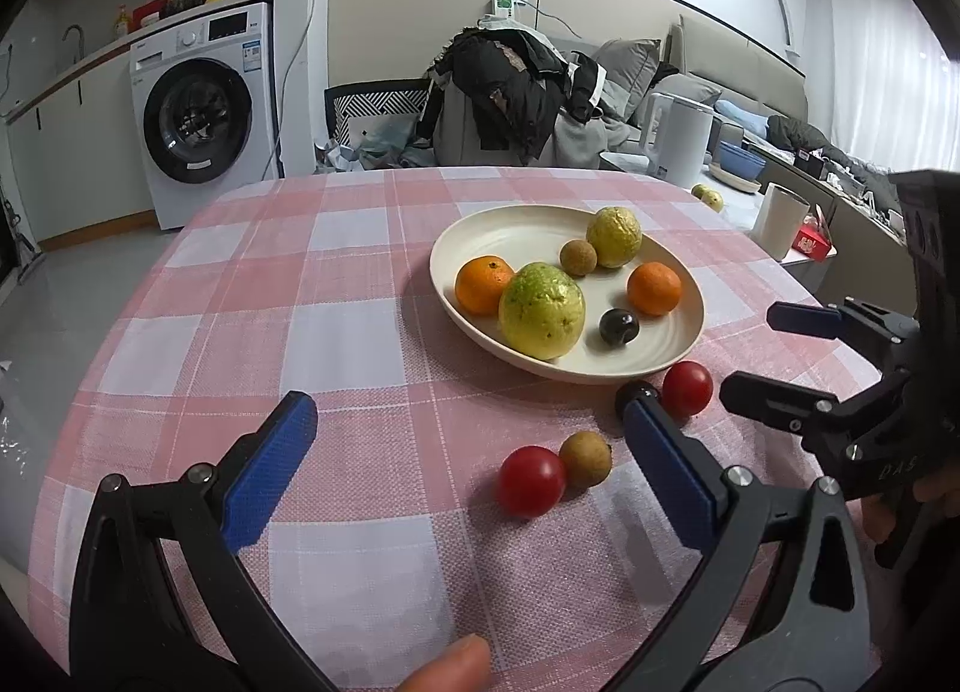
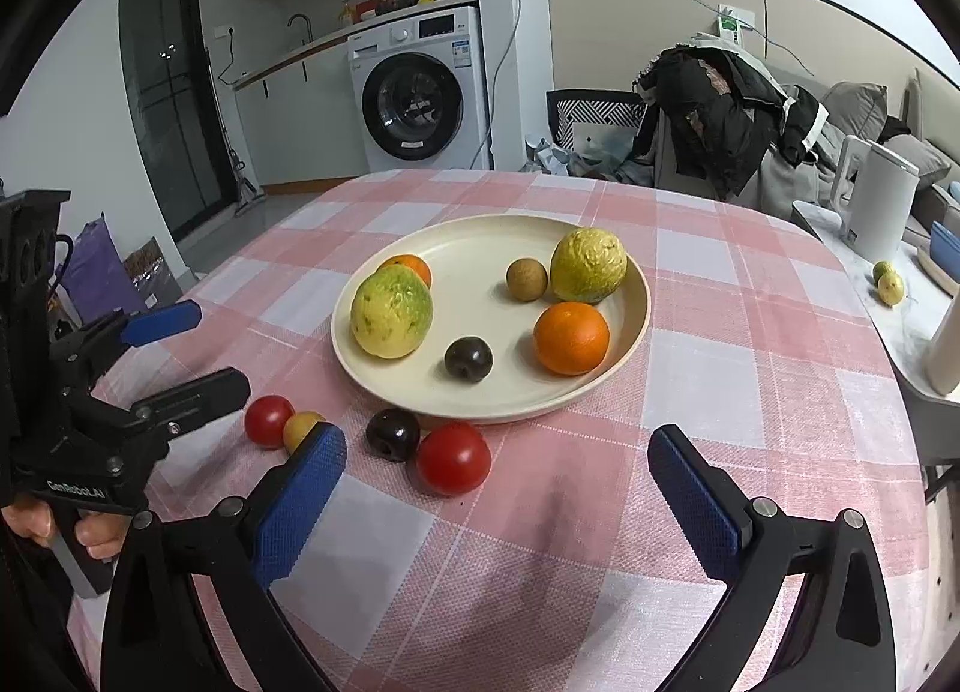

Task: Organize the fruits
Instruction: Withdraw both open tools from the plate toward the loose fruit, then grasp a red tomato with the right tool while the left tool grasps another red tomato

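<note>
a white washing machine [image 2: 418, 92] stands behind the checked tablecloth [image 2: 720, 368], near a white kettle [image 2: 881, 200].

The left gripper [image 2: 174, 350], seen from the right wrist view, carries white lettering reading "GenRobot.AI" on its black body. In the left wrist view the right gripper [image 1: 774, 353] shows partial letters "DAS". The washing machine [image 2: 420, 92] labels are too small to read.

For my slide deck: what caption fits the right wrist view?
Open right hand-held gripper faces a plate of fruit; two tomatoes, a plum lie outside it.
</note>
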